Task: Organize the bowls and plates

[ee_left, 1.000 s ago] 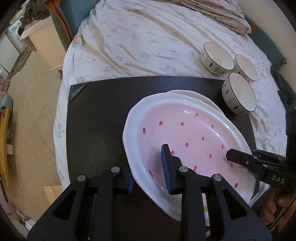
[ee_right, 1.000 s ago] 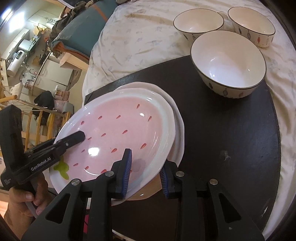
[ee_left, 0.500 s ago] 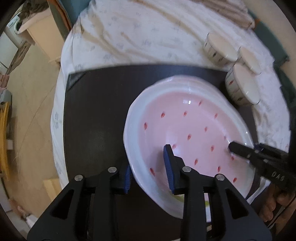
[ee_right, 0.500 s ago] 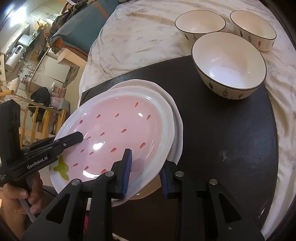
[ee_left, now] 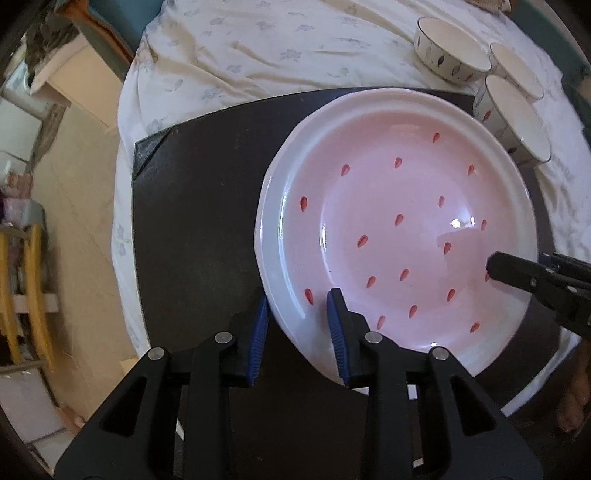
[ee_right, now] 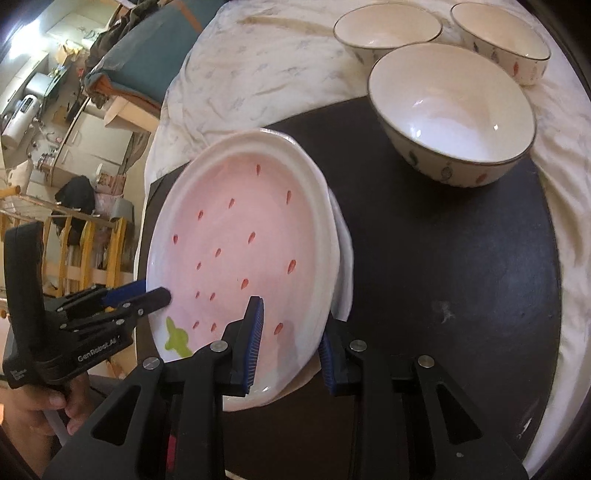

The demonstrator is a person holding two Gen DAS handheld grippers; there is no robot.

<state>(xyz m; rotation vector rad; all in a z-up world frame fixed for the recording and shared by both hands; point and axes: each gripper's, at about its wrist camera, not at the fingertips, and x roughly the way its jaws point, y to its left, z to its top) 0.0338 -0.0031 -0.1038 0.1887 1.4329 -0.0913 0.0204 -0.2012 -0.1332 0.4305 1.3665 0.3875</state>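
Observation:
A pink strawberry-patterned plate [ee_left: 399, 229] with a white rim is held over a dark mat [ee_left: 199, 206]. My left gripper [ee_left: 297, 325] is shut on its near rim, one finger under, one inside. My right gripper [ee_right: 290, 339] is shut on the opposite rim of the same plate [ee_right: 240, 251]. A second white plate [ee_right: 343, 251] lies beneath it on the mat. Three white bowls with leaf marks stand at the far right; the nearest bowl [ee_right: 450, 114] sits on the mat edge, two more [ee_right: 388, 27] on the cloth behind.
The mat [ee_right: 443, 258] lies on a bed-like surface covered by a floral white cloth [ee_left: 258, 48]. Floor and a wooden chair [ee_left: 22, 295] lie to the left, past the cloth's edge. The right gripper shows in the left view [ee_left: 543, 280].
The pink plate has moved away from me and now covers the white plate beneath almost fully. Both grippers stayed shut on its rim and moved with it.

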